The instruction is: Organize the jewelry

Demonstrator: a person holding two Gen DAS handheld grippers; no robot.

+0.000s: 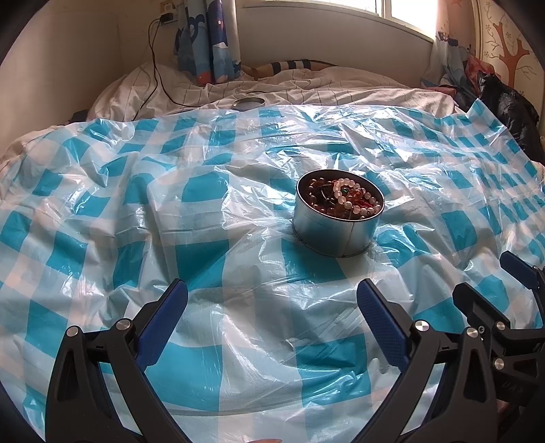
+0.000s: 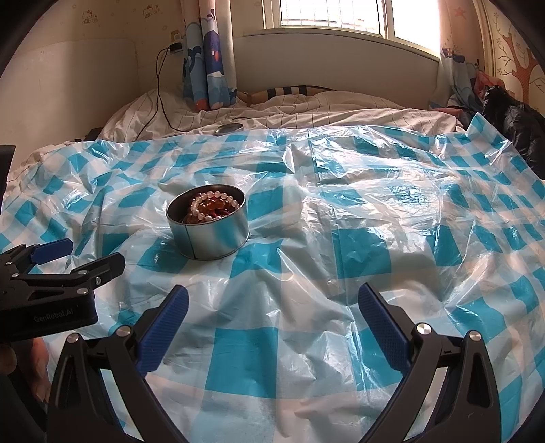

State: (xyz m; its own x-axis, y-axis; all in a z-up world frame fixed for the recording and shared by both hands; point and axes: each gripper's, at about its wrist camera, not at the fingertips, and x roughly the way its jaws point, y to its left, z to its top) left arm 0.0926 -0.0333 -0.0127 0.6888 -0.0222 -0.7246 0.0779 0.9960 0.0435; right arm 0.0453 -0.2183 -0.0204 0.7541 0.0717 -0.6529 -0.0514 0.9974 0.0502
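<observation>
- A round metal tin (image 1: 335, 221) stands upright on a blue-and-white checked plastic sheet (image 1: 211, 191) spread over a bed; the tin is open at the top.
- Inside the tin lies a heap of jewelry: a pale pink bead bracelet (image 1: 354, 196) curls on top of amber and reddish-brown beads (image 1: 322, 192), all below or level with the rim.
- The tin's lid (image 1: 248, 103) lies flat well behind the tin, just past the far edge of the sheet, on the white striped bedding (image 1: 306, 92).
- The left gripper (image 1: 272, 306) hovers over the sheet in front of the tin, a little to the tin's left; its blue-padded fingers (image 1: 170, 313) are spread wide with nothing between them.
- The right gripper (image 2: 272, 306) hangs over the sheet in front of the tin and to its right, well apart from it; its fingers (image 2: 381, 323) are likewise wide apart and hold nothing.
- In the right wrist view the left gripper's black body appears just in front of the tin to its left, with part of a hand (image 2: 30, 368) beneath it.
- Behind the tin, beyond the lid, a patterned blue curtain (image 1: 211, 41) hangs by the window, and a black cable (image 1: 156, 68) runs down from a wall plug (image 1: 167, 17) onto the bedding.
- A dark plastic bag (image 1: 507, 105) sits far to the right behind the tin, at the sheet's corner.
</observation>
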